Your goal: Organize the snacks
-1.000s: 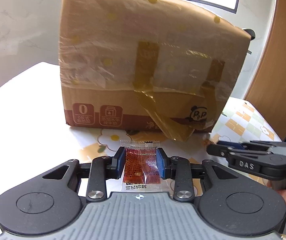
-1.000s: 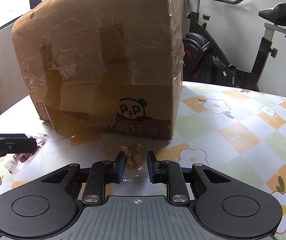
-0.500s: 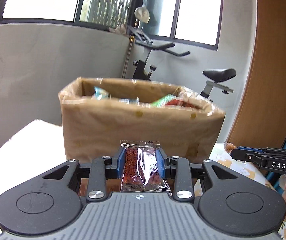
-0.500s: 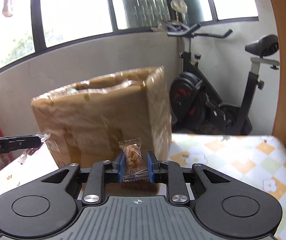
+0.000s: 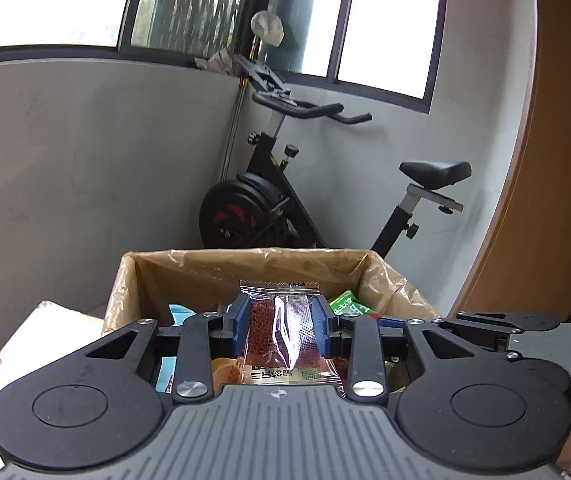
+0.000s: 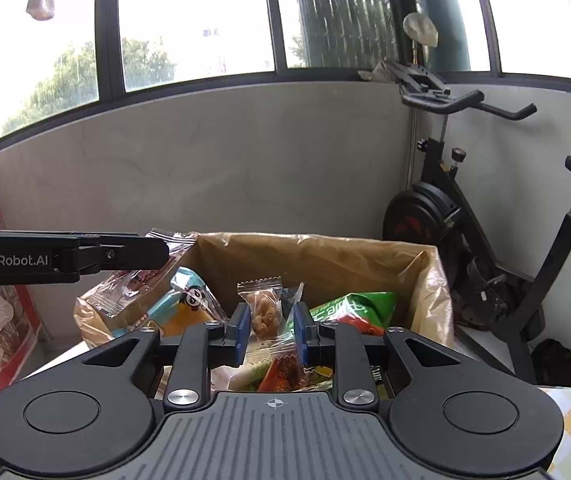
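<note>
From your left wrist view, your left gripper (image 5: 280, 328) is closed on a clear packet of red snack (image 5: 281, 332), pinched across its width between the blue pads. The packet's long axis runs straight ahead along the fingers, its crimped top edge pointing away from you. The open cardboard box (image 5: 205, 272) lies directly ahead of and below the fingertips, so the packet hangs over the opening, with a green packet (image 5: 347, 304) just right of the fingers inside. Your other tool shows at the right edge.

From your right wrist view, your right gripper (image 6: 271, 328) is closed, though less tightly, on a small clear packet of golden-brown snack (image 6: 263, 312), also upright, long axis forward, crimped end up and away. The box (image 6: 325, 264) is ahead and beneath, already holding a panda-print packet (image 6: 191, 296) to the left. Your left gripper (image 6: 125, 256) reaches in from the left, over the box's near-left corner.

Both packets look placed for a straight drop; neither hand seems clearly nearer.
</note>
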The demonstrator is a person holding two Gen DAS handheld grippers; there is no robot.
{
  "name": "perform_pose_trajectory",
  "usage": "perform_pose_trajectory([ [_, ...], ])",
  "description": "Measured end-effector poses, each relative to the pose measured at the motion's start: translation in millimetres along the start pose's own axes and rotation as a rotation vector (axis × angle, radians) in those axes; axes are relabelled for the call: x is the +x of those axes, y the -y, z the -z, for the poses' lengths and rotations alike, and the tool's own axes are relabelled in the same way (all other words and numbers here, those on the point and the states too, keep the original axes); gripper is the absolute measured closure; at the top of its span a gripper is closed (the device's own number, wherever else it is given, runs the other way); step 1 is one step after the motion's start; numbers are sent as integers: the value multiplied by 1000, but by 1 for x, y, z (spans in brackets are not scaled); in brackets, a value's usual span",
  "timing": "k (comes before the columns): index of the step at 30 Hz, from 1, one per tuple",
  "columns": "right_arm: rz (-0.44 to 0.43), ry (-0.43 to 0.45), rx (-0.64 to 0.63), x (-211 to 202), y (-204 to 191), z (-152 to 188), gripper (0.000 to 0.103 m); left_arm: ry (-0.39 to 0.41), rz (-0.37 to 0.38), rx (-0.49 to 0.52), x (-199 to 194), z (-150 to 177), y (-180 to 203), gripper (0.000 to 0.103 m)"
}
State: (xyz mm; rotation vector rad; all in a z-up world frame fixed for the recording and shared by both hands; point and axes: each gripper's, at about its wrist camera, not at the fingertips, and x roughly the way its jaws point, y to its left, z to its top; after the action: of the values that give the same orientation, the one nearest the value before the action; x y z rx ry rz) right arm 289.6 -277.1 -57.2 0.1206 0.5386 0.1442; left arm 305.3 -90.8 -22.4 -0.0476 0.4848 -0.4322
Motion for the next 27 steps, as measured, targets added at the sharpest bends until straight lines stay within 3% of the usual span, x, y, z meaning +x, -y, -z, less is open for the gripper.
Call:
perform_pose_trajectory([
  [5,45,-51,-7,26,-14,4,78,-42,-7,-24,19,3,-18,64],
  [7,57,-49,-18,27,-17,4,70,-52,0,-11,17,5,-25,56],
  [9,66,-45,-30,25,-19,2,68,-41,-15,5,16,8,-26,45],
  [10,73,-43,-31,22,-20,1,67,-38,-20,7,16,8,-28,44],
  [13,92,-23,-37,10,-21,-2,52,-46,-26,9,12,8,-29,41],
  [18,97,2,-37,-14,-25,-11,19,-16,-42,19,-10,2,-29,21],
  [20,96,16,-34,-24,-28,-14,11,-5,-49,21,-21,-2,-29,17],
  [27,122,67,-19,-61,-43,-22,1,33,-95,64,-62,-13,-26,9],
])
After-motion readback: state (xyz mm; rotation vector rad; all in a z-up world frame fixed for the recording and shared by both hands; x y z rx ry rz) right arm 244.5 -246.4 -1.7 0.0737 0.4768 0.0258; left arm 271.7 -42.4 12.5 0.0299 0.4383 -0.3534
